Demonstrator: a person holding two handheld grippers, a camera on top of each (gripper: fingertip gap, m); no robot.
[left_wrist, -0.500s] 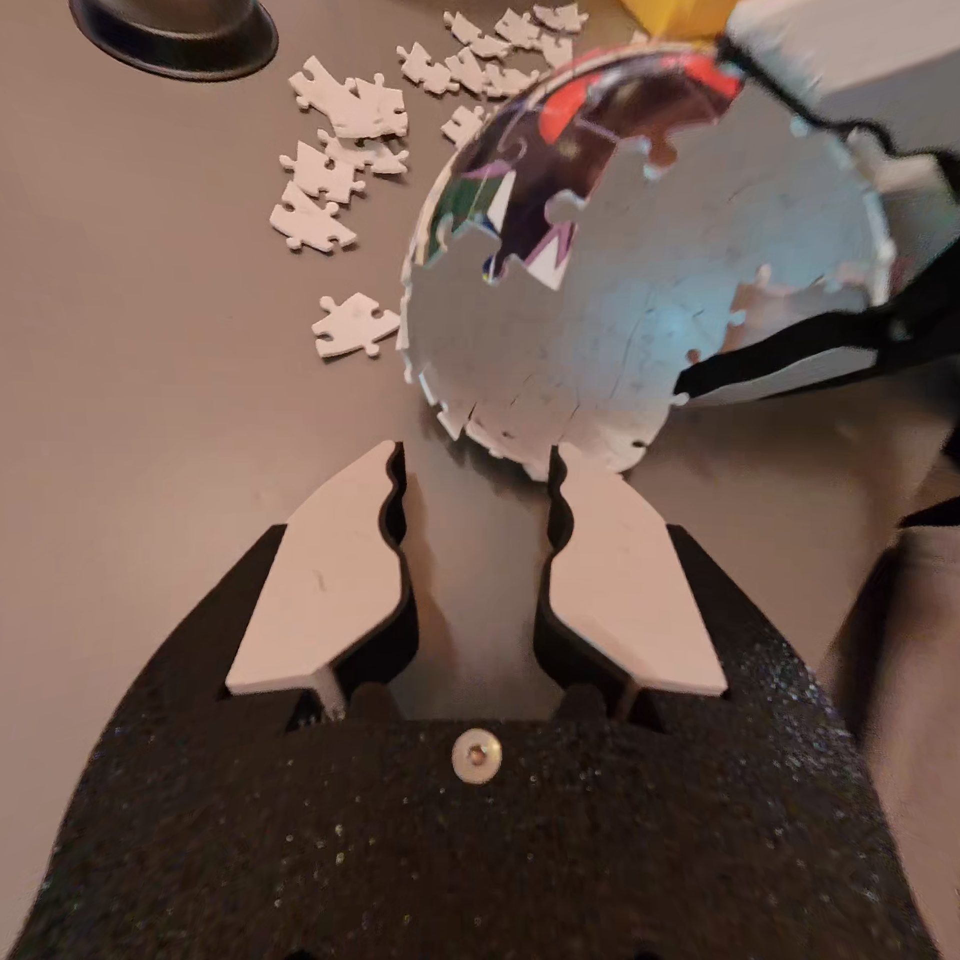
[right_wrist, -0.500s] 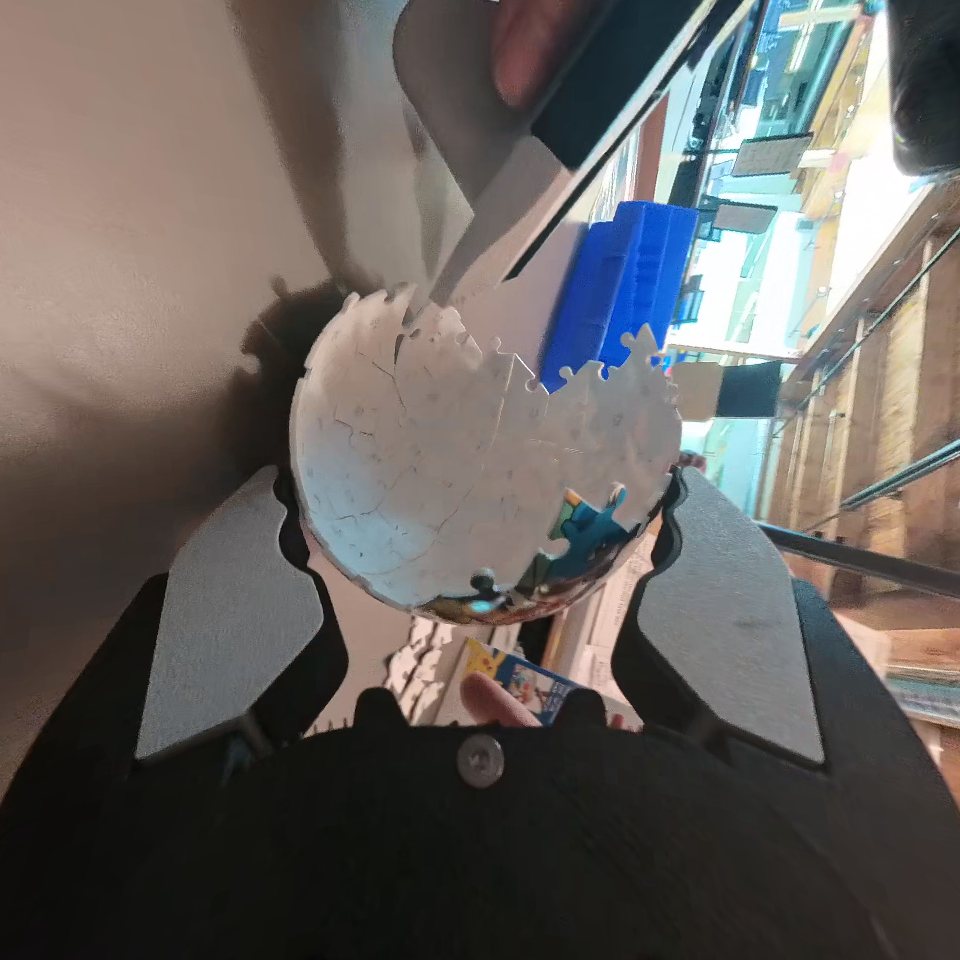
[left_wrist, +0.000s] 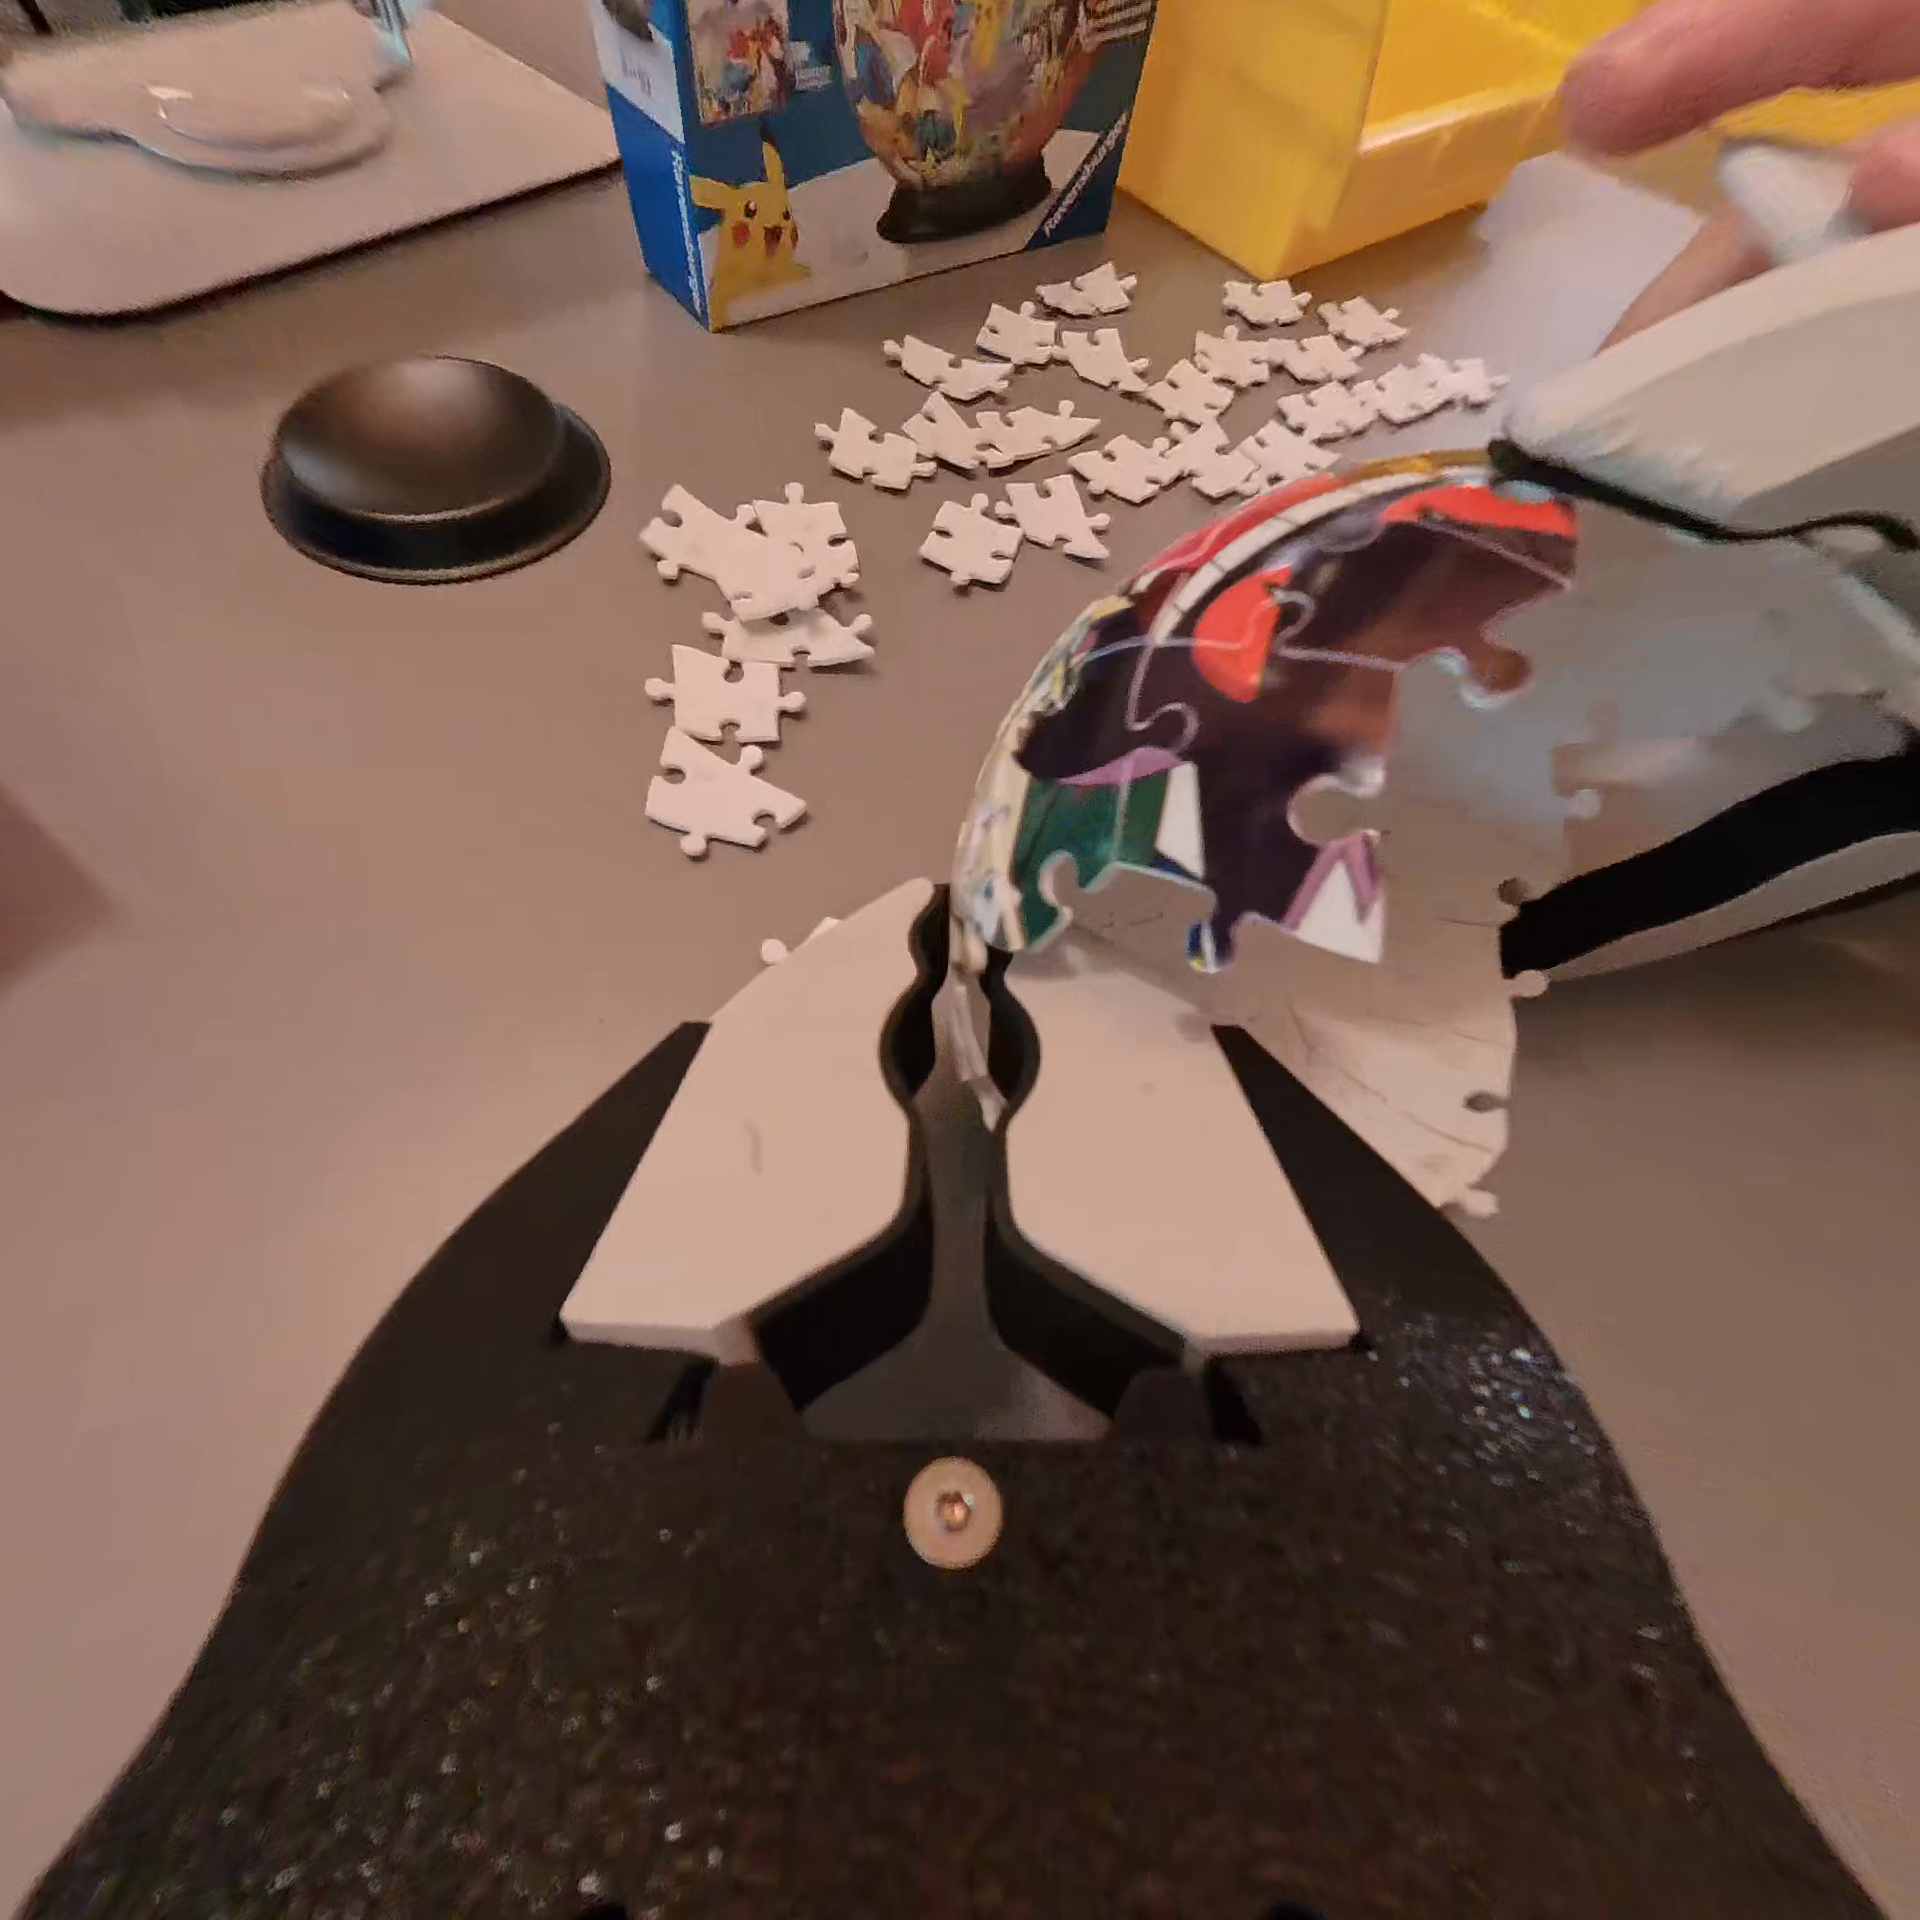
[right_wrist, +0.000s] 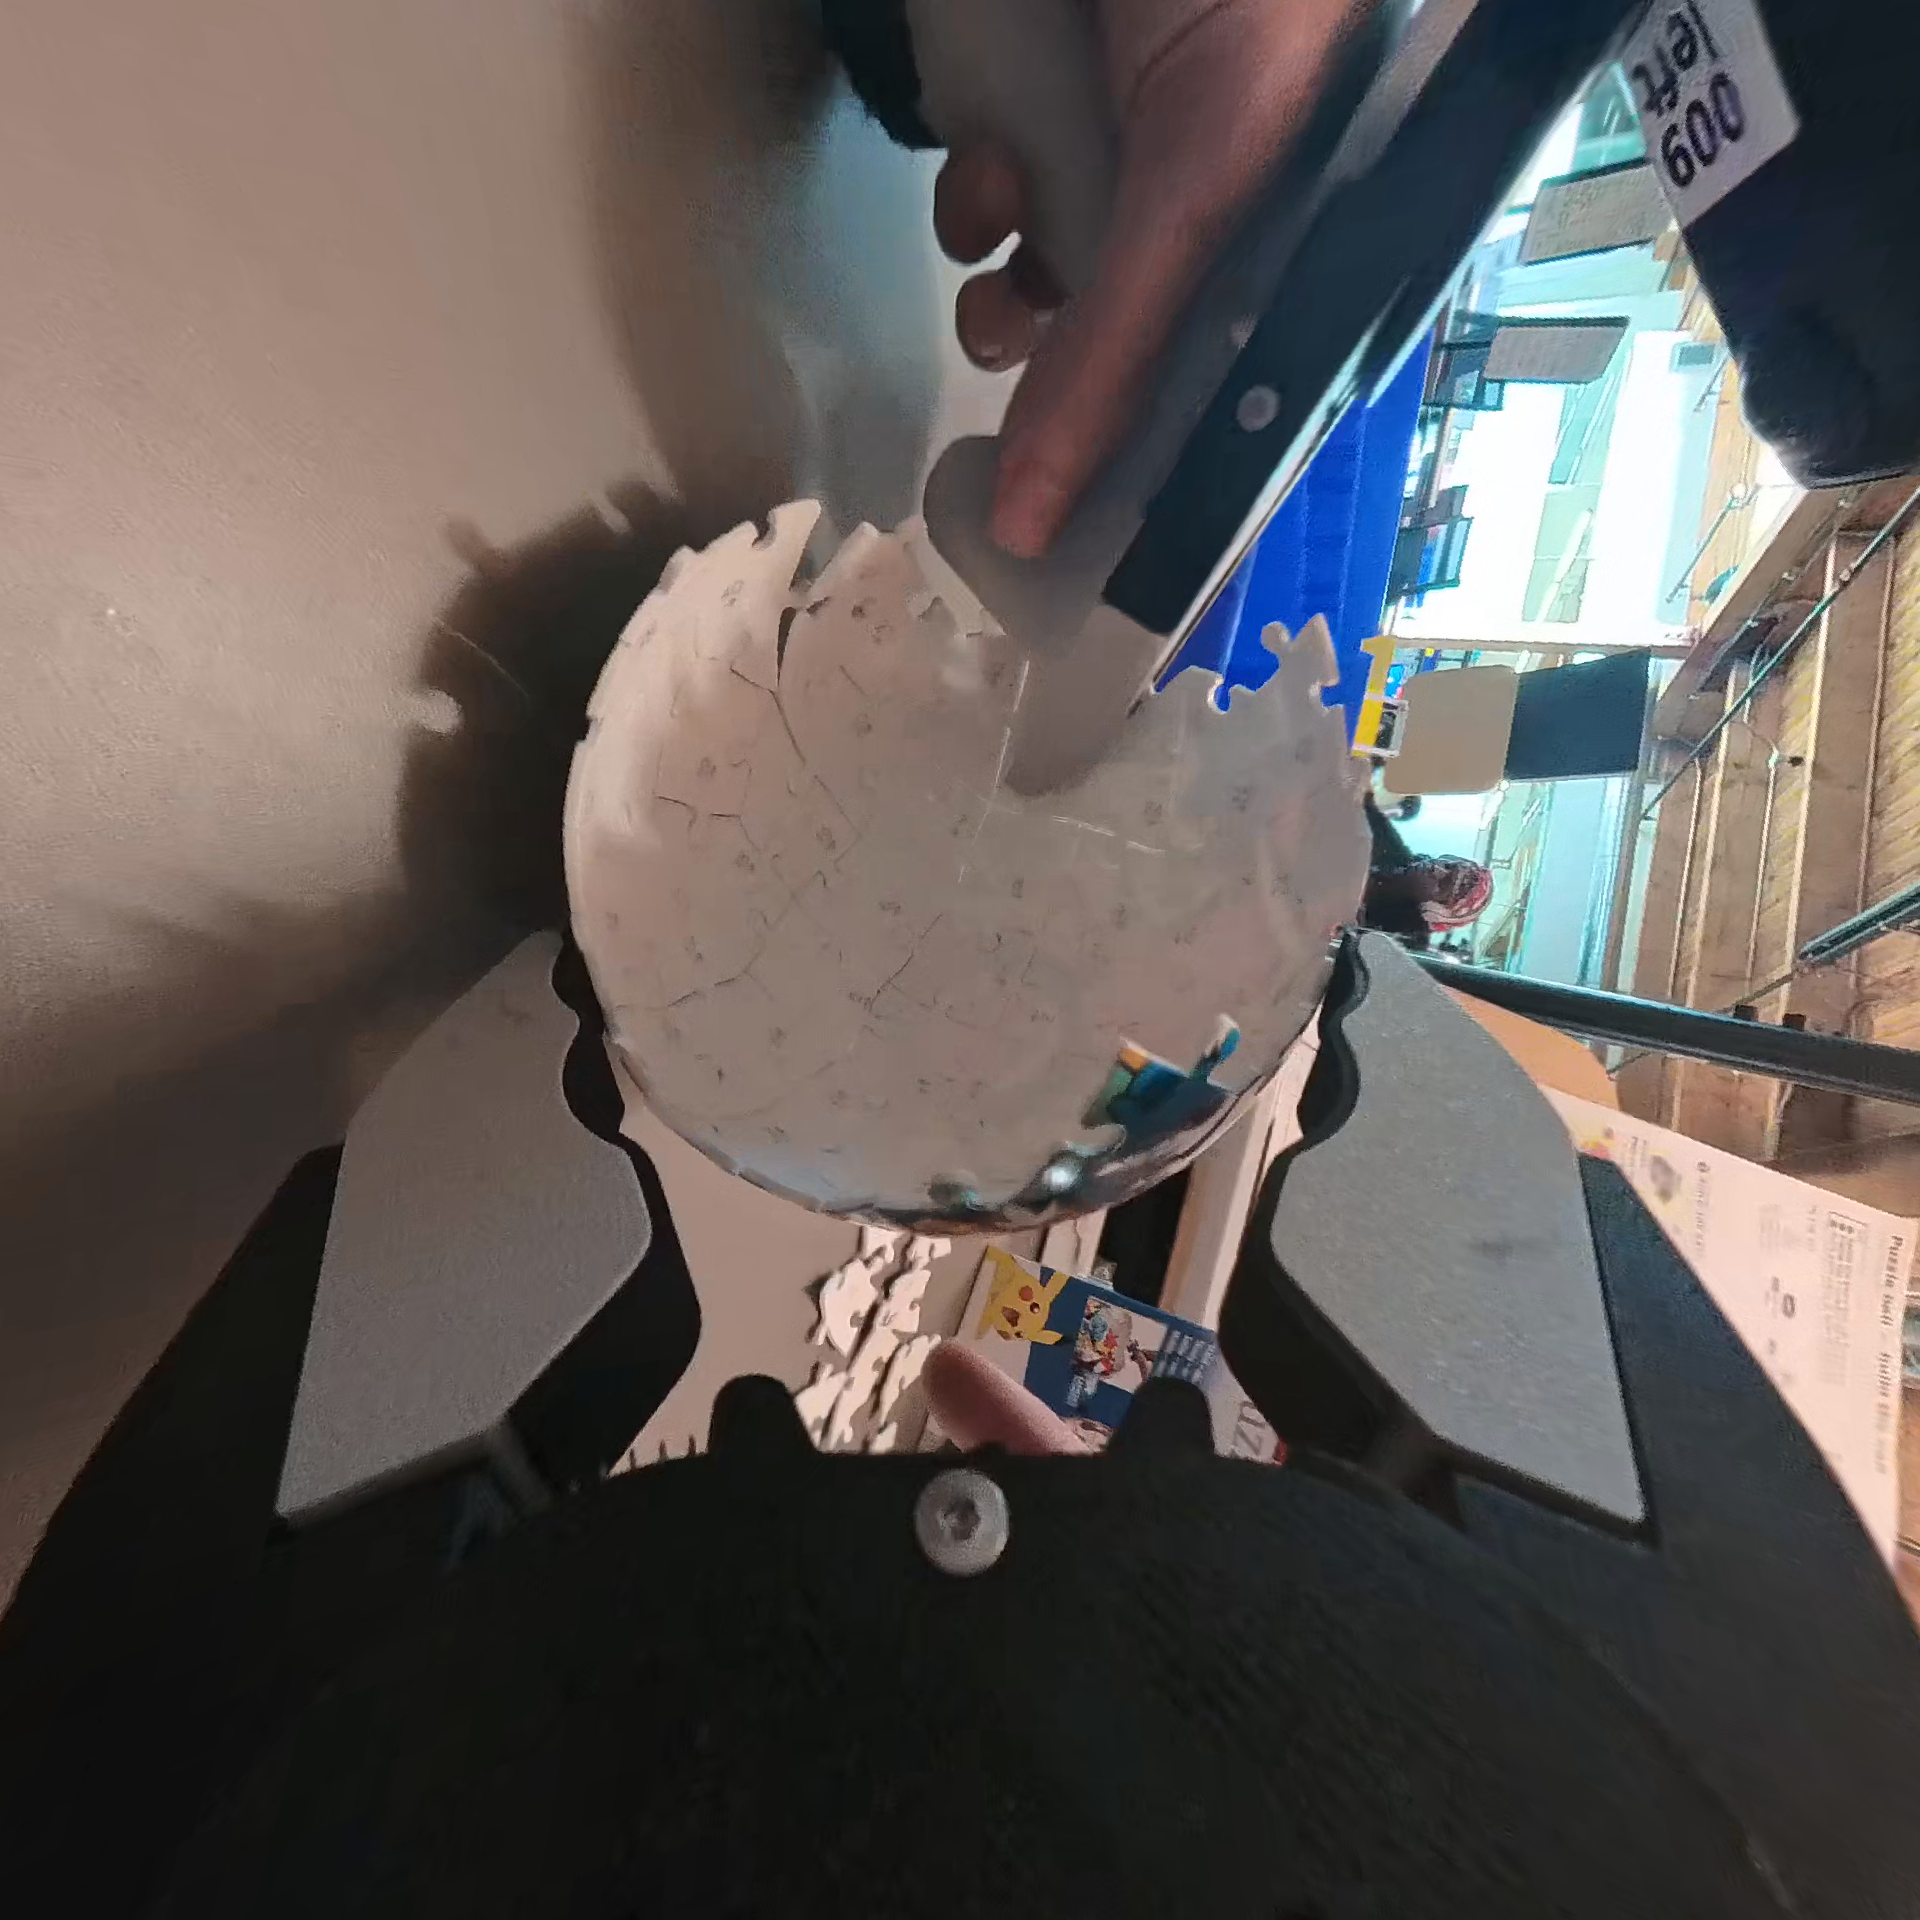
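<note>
right gripper (right_wrist: 961, 977): fingers wide apart, clamped on opposite sides of the puzzle-ball shell (right_wrist: 935, 883), a half-built curved bowl of joined pieces, white inside, printed outside, held off the grey table (left_wrist: 312, 1039).
left gripper (left_wrist: 961, 935): fingers nearly closed, pinching the shell's jagged rim.
loose puzzle pieces (left_wrist: 1039, 468): white side up, scattered on the table beyond the shell.
black dome stand (left_wrist: 431, 462): left of the pieces.
puzzle box (left_wrist: 852, 145) and yellow bin (left_wrist: 1351, 114): at the far edge.

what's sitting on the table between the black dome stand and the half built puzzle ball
Loose white puzzle pieces lie face-down between the black dome stand and the puzzle ball, as the left wrist view shows.
</note>
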